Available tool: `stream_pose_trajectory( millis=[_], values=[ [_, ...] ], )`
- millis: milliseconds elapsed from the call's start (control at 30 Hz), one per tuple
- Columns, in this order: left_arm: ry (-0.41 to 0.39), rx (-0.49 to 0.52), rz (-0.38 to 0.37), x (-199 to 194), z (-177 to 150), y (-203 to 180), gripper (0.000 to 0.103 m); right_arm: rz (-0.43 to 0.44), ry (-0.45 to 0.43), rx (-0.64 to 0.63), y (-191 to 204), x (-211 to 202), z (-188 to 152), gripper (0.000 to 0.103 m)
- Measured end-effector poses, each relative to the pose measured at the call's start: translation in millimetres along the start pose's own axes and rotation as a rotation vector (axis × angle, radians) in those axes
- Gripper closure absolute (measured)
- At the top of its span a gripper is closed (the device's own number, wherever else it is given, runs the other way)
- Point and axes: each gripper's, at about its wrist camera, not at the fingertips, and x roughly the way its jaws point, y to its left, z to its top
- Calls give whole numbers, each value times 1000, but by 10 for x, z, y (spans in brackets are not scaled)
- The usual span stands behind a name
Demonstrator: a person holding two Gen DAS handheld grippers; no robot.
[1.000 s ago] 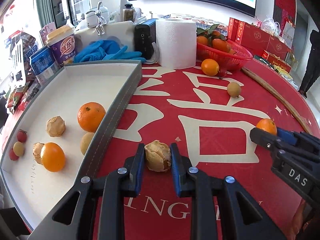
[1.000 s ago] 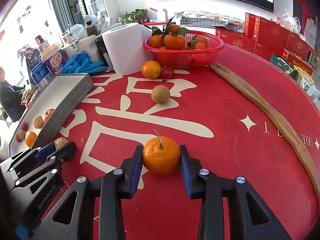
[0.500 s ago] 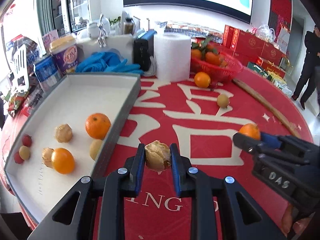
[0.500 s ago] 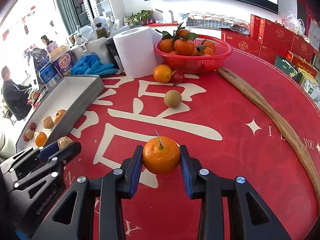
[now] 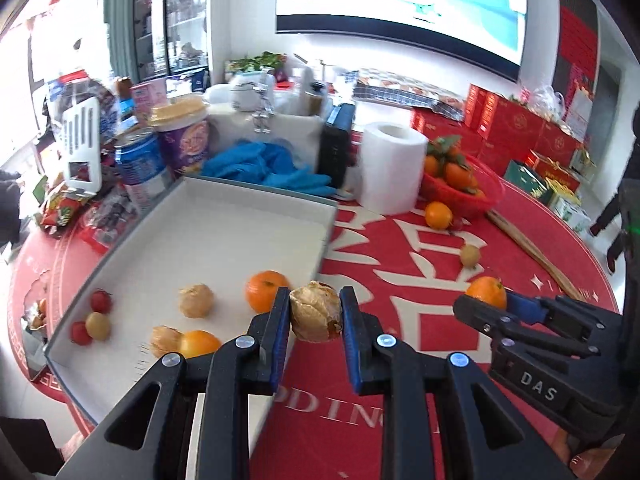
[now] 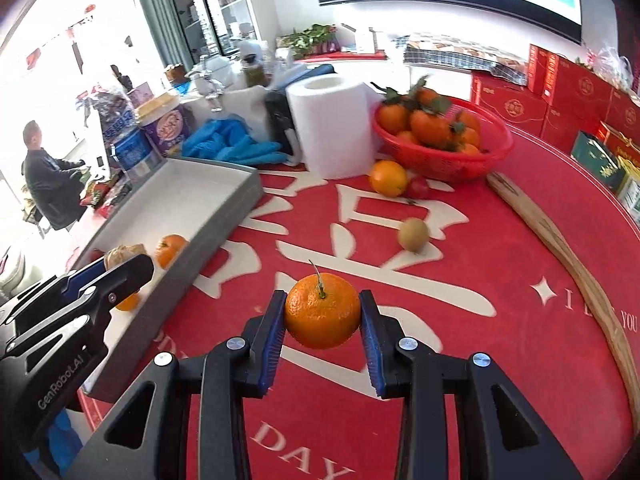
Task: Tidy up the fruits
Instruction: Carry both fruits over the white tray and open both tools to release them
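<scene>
My left gripper (image 5: 315, 316) is shut on a papery brown husk fruit (image 5: 316, 317) and holds it in the air near the right rim of the grey-edged white tray (image 5: 224, 236). The tray holds an orange (image 5: 265, 290), more husk fruits (image 5: 195, 300), a yellow-orange fruit (image 5: 197, 343) and small red and green fruits (image 5: 99, 325). My right gripper (image 6: 322, 316) is shut on a stemmed orange (image 6: 322, 312), lifted above the red tablecloth; it shows in the left wrist view (image 5: 486, 298) too. The left gripper also shows at the left of the right wrist view (image 6: 124, 264).
A red basket of oranges (image 6: 442, 142) stands at the back, with a loose orange (image 6: 387, 178), a small red fruit (image 6: 418, 188) and a kiwi-like fruit (image 6: 413, 234) before it. A paper roll (image 6: 330, 124), blue gloves (image 6: 228, 142), cups (image 5: 182, 136) and a wooden strip (image 6: 560, 248) surround them.
Both grippers have risen with their fruits. The left gripper has moved left toward the tray's rim; the view has tilted up and the table looks farther below.
</scene>
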Motion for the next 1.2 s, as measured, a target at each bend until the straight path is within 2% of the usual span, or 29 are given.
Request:
stream_pose_trajectory(
  millis=[267,500,867,1200],
  values=[
    [-14,-91,81,4,103,516,77,77,17,-31,329,88,183,66],
    [15,-176,137,90,50,975,77,132,60,-51,603,230,304,66],
    [78,-223,162,321,-82,1249,77,168,100,-136,1115,472,451,66],
    [104,-232,157,429,-136,1287,77,171,139,-156,1309,730,515,66]
  ],
)
